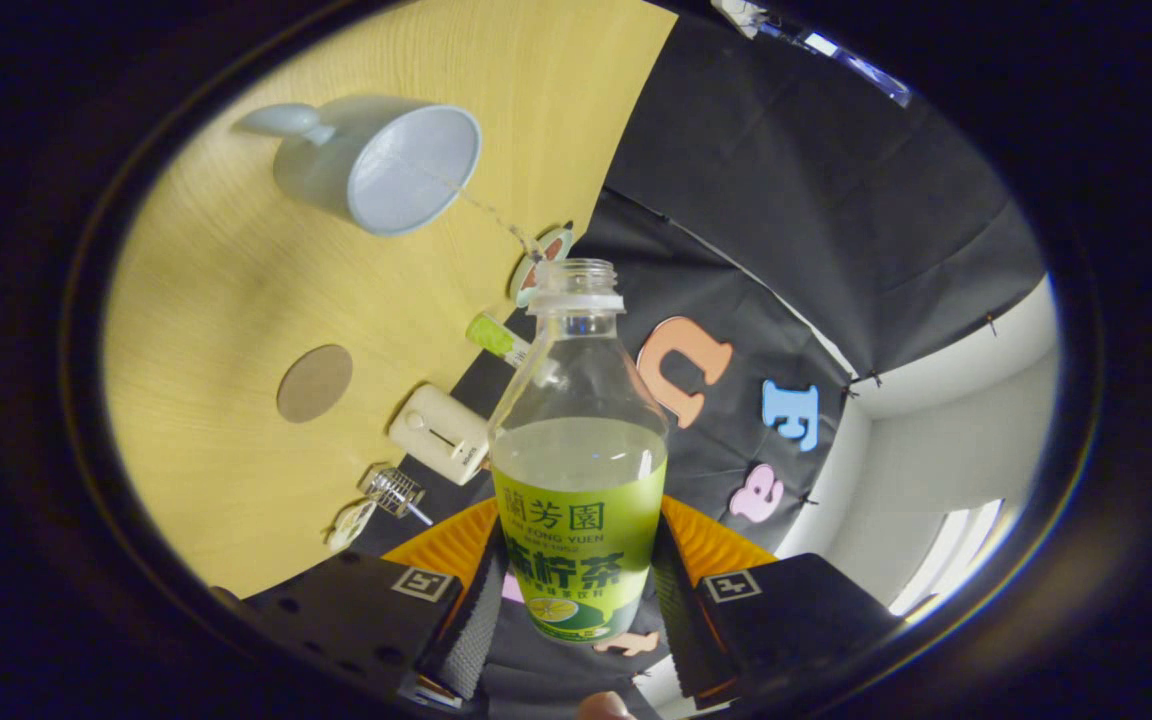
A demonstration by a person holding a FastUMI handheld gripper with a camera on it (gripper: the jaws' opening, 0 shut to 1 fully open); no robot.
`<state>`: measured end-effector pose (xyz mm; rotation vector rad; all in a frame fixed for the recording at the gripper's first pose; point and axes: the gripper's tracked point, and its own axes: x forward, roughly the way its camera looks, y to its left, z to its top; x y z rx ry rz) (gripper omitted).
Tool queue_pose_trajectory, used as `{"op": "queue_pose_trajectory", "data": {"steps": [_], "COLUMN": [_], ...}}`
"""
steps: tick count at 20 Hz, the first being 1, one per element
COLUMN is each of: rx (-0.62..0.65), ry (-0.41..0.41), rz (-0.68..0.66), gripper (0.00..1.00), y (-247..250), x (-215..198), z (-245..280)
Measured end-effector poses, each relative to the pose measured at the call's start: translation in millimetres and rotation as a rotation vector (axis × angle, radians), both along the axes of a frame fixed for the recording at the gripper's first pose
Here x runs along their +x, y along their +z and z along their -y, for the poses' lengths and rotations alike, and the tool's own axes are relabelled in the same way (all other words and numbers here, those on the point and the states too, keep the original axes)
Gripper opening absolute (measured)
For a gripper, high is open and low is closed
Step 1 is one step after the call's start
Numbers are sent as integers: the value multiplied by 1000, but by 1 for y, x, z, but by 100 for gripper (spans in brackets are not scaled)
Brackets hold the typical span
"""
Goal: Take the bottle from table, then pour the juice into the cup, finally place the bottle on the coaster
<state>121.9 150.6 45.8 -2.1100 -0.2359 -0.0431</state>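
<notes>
Here gripper [576, 600] pinching bottle [578, 470]; thin stream, hard to trace, seemingly reaching cup [386, 165].

- The gripper [576, 600] clamps the bottle [578, 470] at frame centre, both fingers pressing its label.
- A thin stream runs from its mouth into the cup [381, 165], upper left.
- The coaster [314, 383] lies left on the table [216, 280].

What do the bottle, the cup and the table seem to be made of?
Bottle, held between the gripper fingers: clear plastic, by its see-through wall, with a glossy green label. Cup: probably glazed ceramic, pale and smooth, though plastic is possible. Table: light wood or wood-look laminate, showing fine grain.
</notes>
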Motion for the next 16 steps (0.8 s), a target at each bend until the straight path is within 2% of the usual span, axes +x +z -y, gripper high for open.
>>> {"op": "queue_pose_trajectory", "data": {"steps": [16], "rx": [-75], "ry": [15], "rz": [7], "gripper": [76], "y": [-6], "x": [6], "z": [-10]}}
